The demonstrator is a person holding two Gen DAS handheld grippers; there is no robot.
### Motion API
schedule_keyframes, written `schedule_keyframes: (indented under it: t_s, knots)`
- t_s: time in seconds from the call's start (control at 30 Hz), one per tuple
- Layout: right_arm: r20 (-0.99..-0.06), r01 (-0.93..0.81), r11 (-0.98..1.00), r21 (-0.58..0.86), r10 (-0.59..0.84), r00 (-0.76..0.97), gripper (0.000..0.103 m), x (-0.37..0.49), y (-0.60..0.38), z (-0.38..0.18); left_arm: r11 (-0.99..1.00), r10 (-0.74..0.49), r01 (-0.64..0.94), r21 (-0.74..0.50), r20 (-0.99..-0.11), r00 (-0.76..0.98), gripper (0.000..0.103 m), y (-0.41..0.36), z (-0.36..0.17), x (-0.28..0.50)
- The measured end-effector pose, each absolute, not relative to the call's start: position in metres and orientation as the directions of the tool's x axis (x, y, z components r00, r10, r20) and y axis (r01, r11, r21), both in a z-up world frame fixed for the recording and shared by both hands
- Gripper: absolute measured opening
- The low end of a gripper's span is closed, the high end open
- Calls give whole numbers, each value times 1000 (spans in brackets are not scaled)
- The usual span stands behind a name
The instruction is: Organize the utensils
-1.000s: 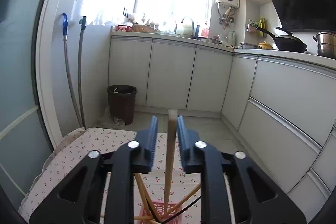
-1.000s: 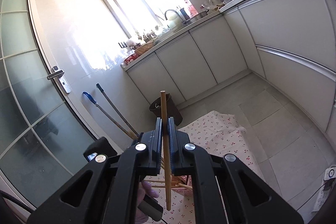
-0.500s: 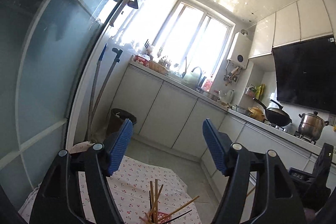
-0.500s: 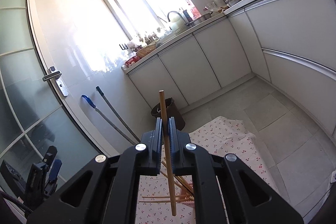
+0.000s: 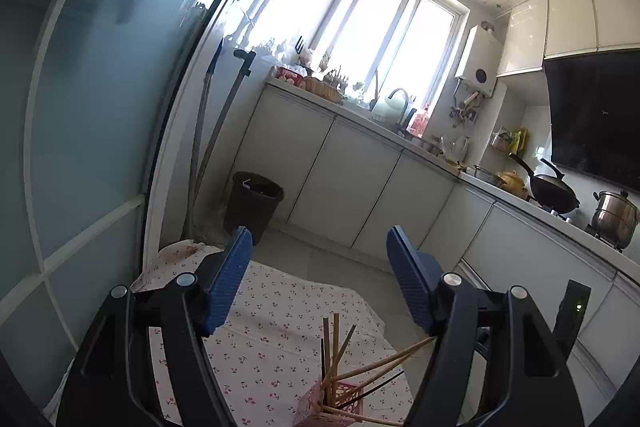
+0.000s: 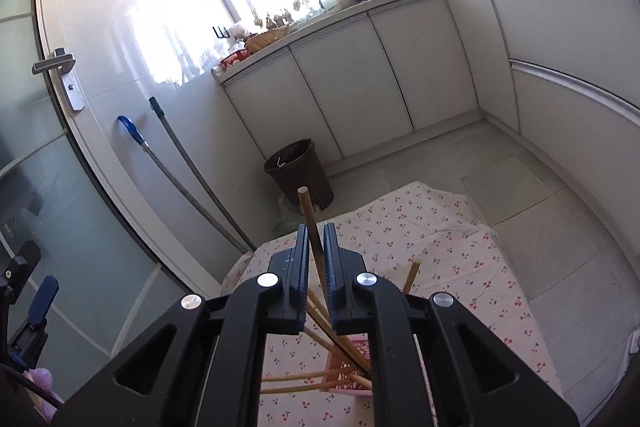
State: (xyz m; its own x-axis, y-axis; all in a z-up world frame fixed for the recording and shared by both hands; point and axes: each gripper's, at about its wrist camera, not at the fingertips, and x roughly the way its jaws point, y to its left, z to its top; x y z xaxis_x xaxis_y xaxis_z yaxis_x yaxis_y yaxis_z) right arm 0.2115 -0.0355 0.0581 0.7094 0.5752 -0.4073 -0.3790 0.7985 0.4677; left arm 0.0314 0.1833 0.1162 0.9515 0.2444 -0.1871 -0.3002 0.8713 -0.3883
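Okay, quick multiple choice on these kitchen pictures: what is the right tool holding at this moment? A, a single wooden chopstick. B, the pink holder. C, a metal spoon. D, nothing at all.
A: in the right wrist view, the right tool is closed on one wooden chopstick, which sticks up past its tips above the pink holder.

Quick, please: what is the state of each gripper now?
Left gripper: open, nothing between its fingers.
Right gripper: shut on a wooden chopstick.
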Motion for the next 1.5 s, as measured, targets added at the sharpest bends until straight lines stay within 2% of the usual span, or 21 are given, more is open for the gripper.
schedule_keyframes:
  t_s: [0.13,0.17,0.2,0.23,0.37,0.47,0.5,0.6,0.67,0.73,0.77,0.83,0.87,0.93,1.0,1.13,1.23,1.37,1.43,1.47,1.5]
  knots:
    - [-362,-409,800,439,574,735,14,177,-47,76,870,235,-295,-394,-193,952,69,180,117,26]
    - [-348,-418,798,434,576,739,33,169,-52,82,872,235,-295,-391,-194,952,69,178,118,24]
    - [-341,-424,799,427,576,743,62,162,-56,86,875,234,-294,-386,-195,952,70,176,119,22]
    - [-325,-415,807,421,561,761,70,155,-61,88,877,235,-296,-378,-198,951,73,172,121,21]
    - [-322,-378,834,402,516,794,72,136,-81,89,883,249,-308,-354,-203,947,83,157,123,13]
    - [-311,-363,861,357,475,823,72,116,-93,96,905,305,-344,-252,-182,935,90,135,123,7]
    - [-304,-355,873,333,456,836,72,109,-97,99,905,329,-360,-225,-165,930,96,129,121,3]
    - [-295,-327,892,314,418,859,72,91,-113,100,915,354,-374,-155,-139,925,96,114,118,-4]
    - [-342,-319,873,370,447,827,72,84,-128,89,933,301,-329,-145,-185,935,96,114,112,-1]
    - [-441,-319,834,451,518,733,72,83,-133,60,930,269,-317,-183,-247,931,96,125,105,2]
    - [-527,-326,839,436,532,663,72,83,-123,38,926,253,-314,-210,-272,928,96,132,102,5]
    - [-685,-392,874,287,473,555,72,84,-86,-5,912,218,-311,-266,-328,919,96,152,102,10]
    - [-741,-449,865,223,450,498,71,86,-62,-29,904,204,-311,-294,-342,917,96,160,104,9]
    - [-833,-534,821,203,431,346,70,91,-22,-71,884,180,-305,-355,-343,922,96,178,112,3]
    - [-879,-605,764,226,427,211,66,93,14,-103,873,184,-306,-381,-324,928,96,194,119,-6]
    - [-917,-698,705,125,350,189,66,89,65,-131,886,216,-328,-328,-335,917,96,205,120,-10]
    - [-941,-708,693,132,313,131,64,97,83,-153,885,207,-332,-325,-362,909,96,214,114,-9]
    - [-957,-713,685,149,282,72,44,103,99,-179,866,195,-338,-370,-373,907,96,227,110,-12]
    - [-951,-735,665,133,296,95,25,102,105,-179,859,186,-337,-384,-380,906,96,230,109,-11]
    - [-948,-723,671,166,311,71,12,106,106,-178,856,183,-338,-391,-382,906,96,231,108,-10]
    - [-947,-710,681,181,316,62,9,110,105,-179,854,180,-338,-395,-385,905,96,231,108,-9]
